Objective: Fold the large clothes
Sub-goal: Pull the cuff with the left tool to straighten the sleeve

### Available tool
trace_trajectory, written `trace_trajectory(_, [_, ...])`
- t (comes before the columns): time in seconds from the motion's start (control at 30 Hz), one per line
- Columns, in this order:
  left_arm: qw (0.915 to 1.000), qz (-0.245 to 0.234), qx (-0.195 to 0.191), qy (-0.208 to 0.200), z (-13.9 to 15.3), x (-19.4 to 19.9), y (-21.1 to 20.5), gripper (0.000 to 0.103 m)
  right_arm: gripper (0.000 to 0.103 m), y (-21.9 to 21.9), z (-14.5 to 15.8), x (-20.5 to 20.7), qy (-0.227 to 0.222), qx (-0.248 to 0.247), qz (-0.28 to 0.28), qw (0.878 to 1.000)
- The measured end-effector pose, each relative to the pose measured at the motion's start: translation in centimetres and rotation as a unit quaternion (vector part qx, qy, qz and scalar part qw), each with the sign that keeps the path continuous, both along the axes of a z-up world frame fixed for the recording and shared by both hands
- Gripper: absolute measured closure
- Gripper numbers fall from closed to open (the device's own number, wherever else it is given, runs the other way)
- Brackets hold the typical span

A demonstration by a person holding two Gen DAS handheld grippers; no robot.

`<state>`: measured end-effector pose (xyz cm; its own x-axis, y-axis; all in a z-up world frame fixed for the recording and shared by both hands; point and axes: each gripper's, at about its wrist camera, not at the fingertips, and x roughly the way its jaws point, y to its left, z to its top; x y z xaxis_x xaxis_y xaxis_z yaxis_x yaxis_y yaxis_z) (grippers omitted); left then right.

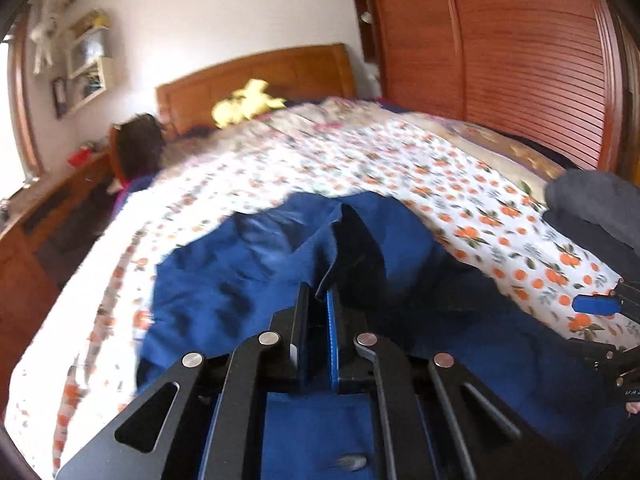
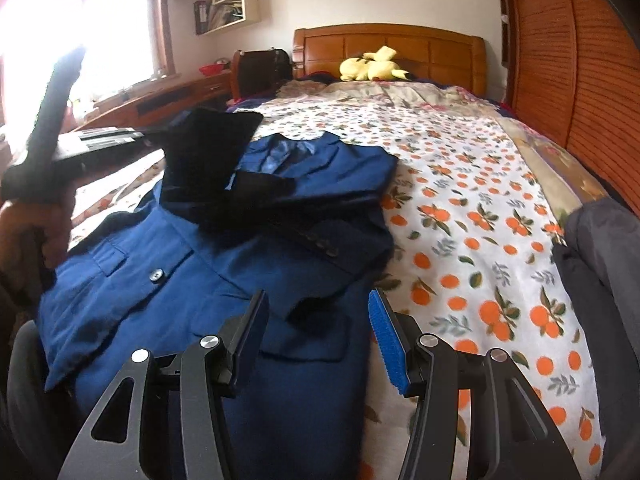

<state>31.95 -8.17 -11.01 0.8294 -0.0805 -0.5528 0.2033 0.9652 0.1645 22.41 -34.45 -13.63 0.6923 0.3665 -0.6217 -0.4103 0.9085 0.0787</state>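
Observation:
A blue suit jacket (image 2: 180, 280) lies front up on the bed, one sleeve folded across its chest. My left gripper (image 1: 320, 300) is shut on a fold of the jacket's edge (image 1: 332, 256), which rises from the jacket (image 1: 240, 280) between its pads. The right wrist view shows that lifted flap (image 2: 208, 152) as a dark shape raised over the jacket's left shoulder, with a hand (image 2: 24, 232) on the left gripper's handle. My right gripper (image 2: 316, 320) hovers open over the jacket's lower front beside a pocket flap, nothing between its fingers. Its blue pad (image 1: 592, 306) shows at the right edge of the left wrist view.
The bedspread (image 2: 480, 240) is white with an orange-fruit print. A yellow plush toy (image 2: 372, 66) lies by the wooden headboard (image 2: 392, 40). A grey garment (image 2: 600, 260) lies at the bed's right edge, under the slatted wardrobe (image 2: 580, 60). A desk (image 2: 160, 104) runs along the left below the window.

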Motion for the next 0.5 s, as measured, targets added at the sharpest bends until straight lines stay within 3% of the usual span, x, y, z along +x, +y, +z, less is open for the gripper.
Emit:
trace_trajectory(0.17, [0.9995,0.029,-0.006,-0.006,0.9,-1.3,4.5,0.095,0.053,2.4,0.6,0.4,-0.010,-0.010,0.015,1.000])
trace_trajectory(0.37, [0.9991,0.042,-0.003,-0.009,-0.5,-4.5,7.7,0.095,0.053,5.0,0.7,1.4,-0.013,-0.025,0.024,0.999])
trace_trajectory(0.5, [0.9986,0.047,-0.024,-0.009,-1.2,-6.6,9.4,0.095,0.053,5.9,0.2,2.4,-0.005,-0.033,0.022,0.999])
